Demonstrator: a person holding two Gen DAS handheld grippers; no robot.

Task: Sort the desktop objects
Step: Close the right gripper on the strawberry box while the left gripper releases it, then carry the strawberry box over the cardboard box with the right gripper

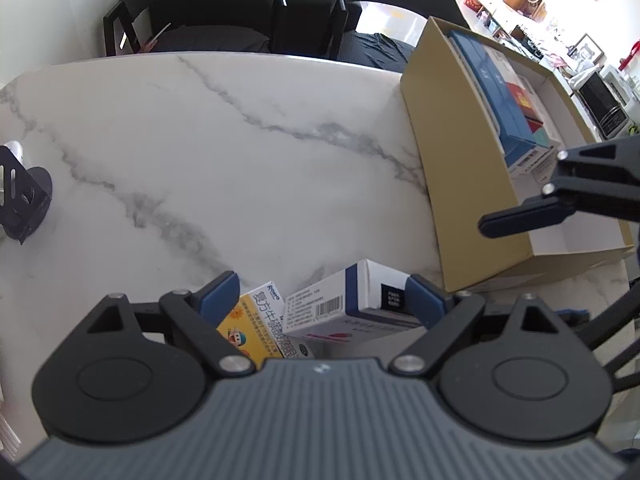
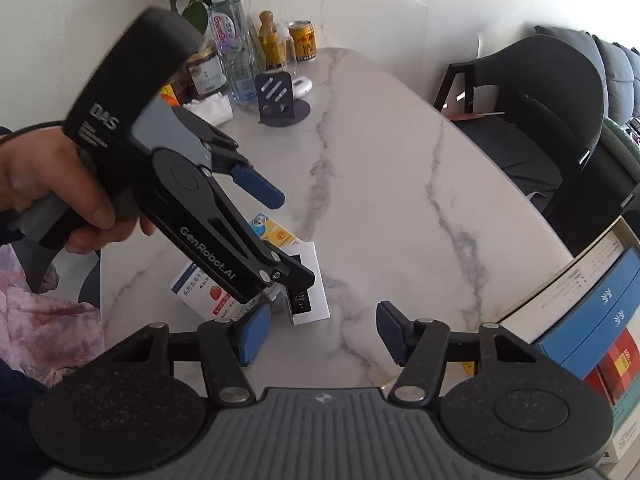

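A yellow medicine box (image 1: pixel 260 320) and a white box with a blue band (image 1: pixel 360 300) lie side by side on the marble table (image 1: pixel 200 140). My left gripper (image 1: pixel 322 298) stands open over both, its blue pads at their outer sides. The right wrist view shows this gripper (image 2: pixel 280 236) angled down over the white box (image 2: pixel 310 264) and the yellow box (image 2: pixel 276 232). My right gripper (image 2: pixel 323 332) is open over bare marble with nothing between its pads; one of its fingers (image 1: pixel 516 218) reaches over the cardboard box (image 1: pixel 448 184), which holds a blue carton (image 1: pixel 496 92) and other packets.
A dark phone stand (image 2: pixel 280 96) sits at the table's far end beside bottles, a jar, a can and flowers (image 2: pixel 228 40). Black chairs (image 1: pixel 208 8) line the far edge. A person's hand (image 2: pixel 52 184) grips the left tool. The cardboard box's rim (image 2: pixel 560 280) lies at the right.
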